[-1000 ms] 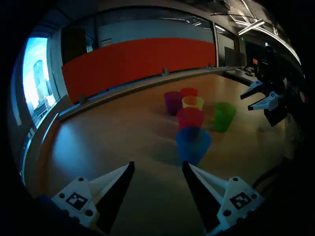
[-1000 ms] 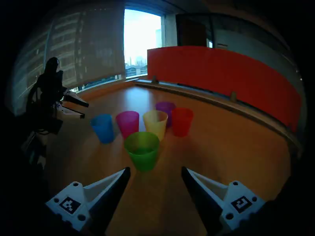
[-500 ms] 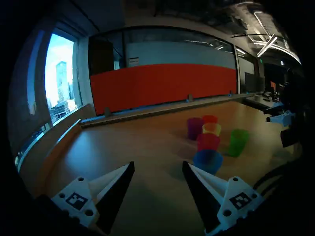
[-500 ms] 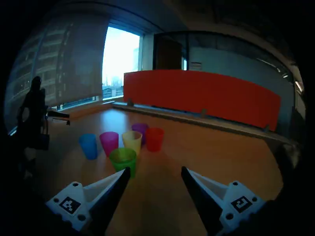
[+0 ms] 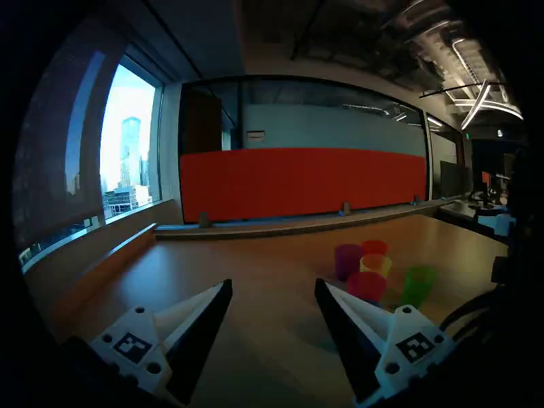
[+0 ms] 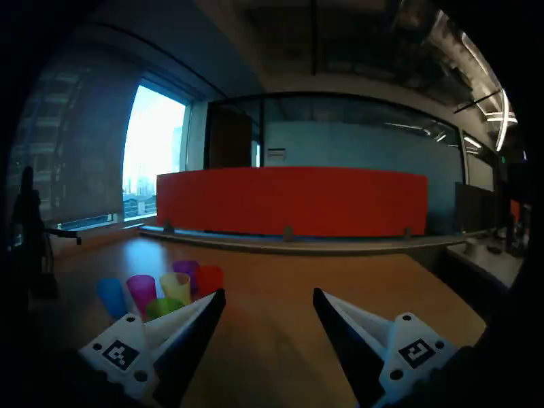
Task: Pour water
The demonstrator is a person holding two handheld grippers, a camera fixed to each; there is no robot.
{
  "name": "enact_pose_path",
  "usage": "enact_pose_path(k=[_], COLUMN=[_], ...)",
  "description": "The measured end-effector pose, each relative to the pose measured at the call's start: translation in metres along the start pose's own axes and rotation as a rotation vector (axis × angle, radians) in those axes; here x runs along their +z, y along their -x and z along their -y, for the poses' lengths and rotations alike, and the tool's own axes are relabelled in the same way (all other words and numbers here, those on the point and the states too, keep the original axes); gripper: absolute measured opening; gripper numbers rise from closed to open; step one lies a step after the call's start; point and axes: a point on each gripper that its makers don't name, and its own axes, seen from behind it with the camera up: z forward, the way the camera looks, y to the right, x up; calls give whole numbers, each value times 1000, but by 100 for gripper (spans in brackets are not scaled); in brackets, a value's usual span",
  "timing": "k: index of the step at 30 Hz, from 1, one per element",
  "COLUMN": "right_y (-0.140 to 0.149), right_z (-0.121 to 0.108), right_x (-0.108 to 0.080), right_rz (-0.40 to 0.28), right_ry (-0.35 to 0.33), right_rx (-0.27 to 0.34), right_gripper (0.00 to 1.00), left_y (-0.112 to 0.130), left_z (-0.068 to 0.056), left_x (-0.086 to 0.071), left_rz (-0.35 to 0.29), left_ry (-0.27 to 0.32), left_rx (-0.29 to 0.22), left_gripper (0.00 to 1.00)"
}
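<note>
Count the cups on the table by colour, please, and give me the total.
Blue cup: 1
Pink cup: 1
Green cup: 1
Yellow cup: 1
Purple cup: 1
Red cup: 1
Total: 6 cups

Low, level views, seemingly sharing cups [image 5: 375, 264]

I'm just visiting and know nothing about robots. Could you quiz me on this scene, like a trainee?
1. True or false: the right gripper holds a cup.
2. How many coloured plastic cups stand on the wooden table in the right gripper view?
3. Which cup colour stands nearest the right gripper? A green, B purple, C red.
Key: 1 false, its jaws stand open and empty. 2 six. 3 A, the green plastic cup.
</note>
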Motion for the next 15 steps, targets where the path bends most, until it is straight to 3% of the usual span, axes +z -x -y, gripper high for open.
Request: enact_pose_path(k=[6, 15], right_y=[-20, -41], right_z=[-15, -24], right_x=[1, 10], right_rz=[-71, -120], right_ry=[97, 150], right_rx=[-26, 12], right_gripper=[100, 100], left_y=[-14, -34], left_z=[4, -8], left_x=[6, 11], left_rz=[-64, -155], left_ry=[-50, -88], left_rx=[-15, -8], left_gripper=[90, 90])
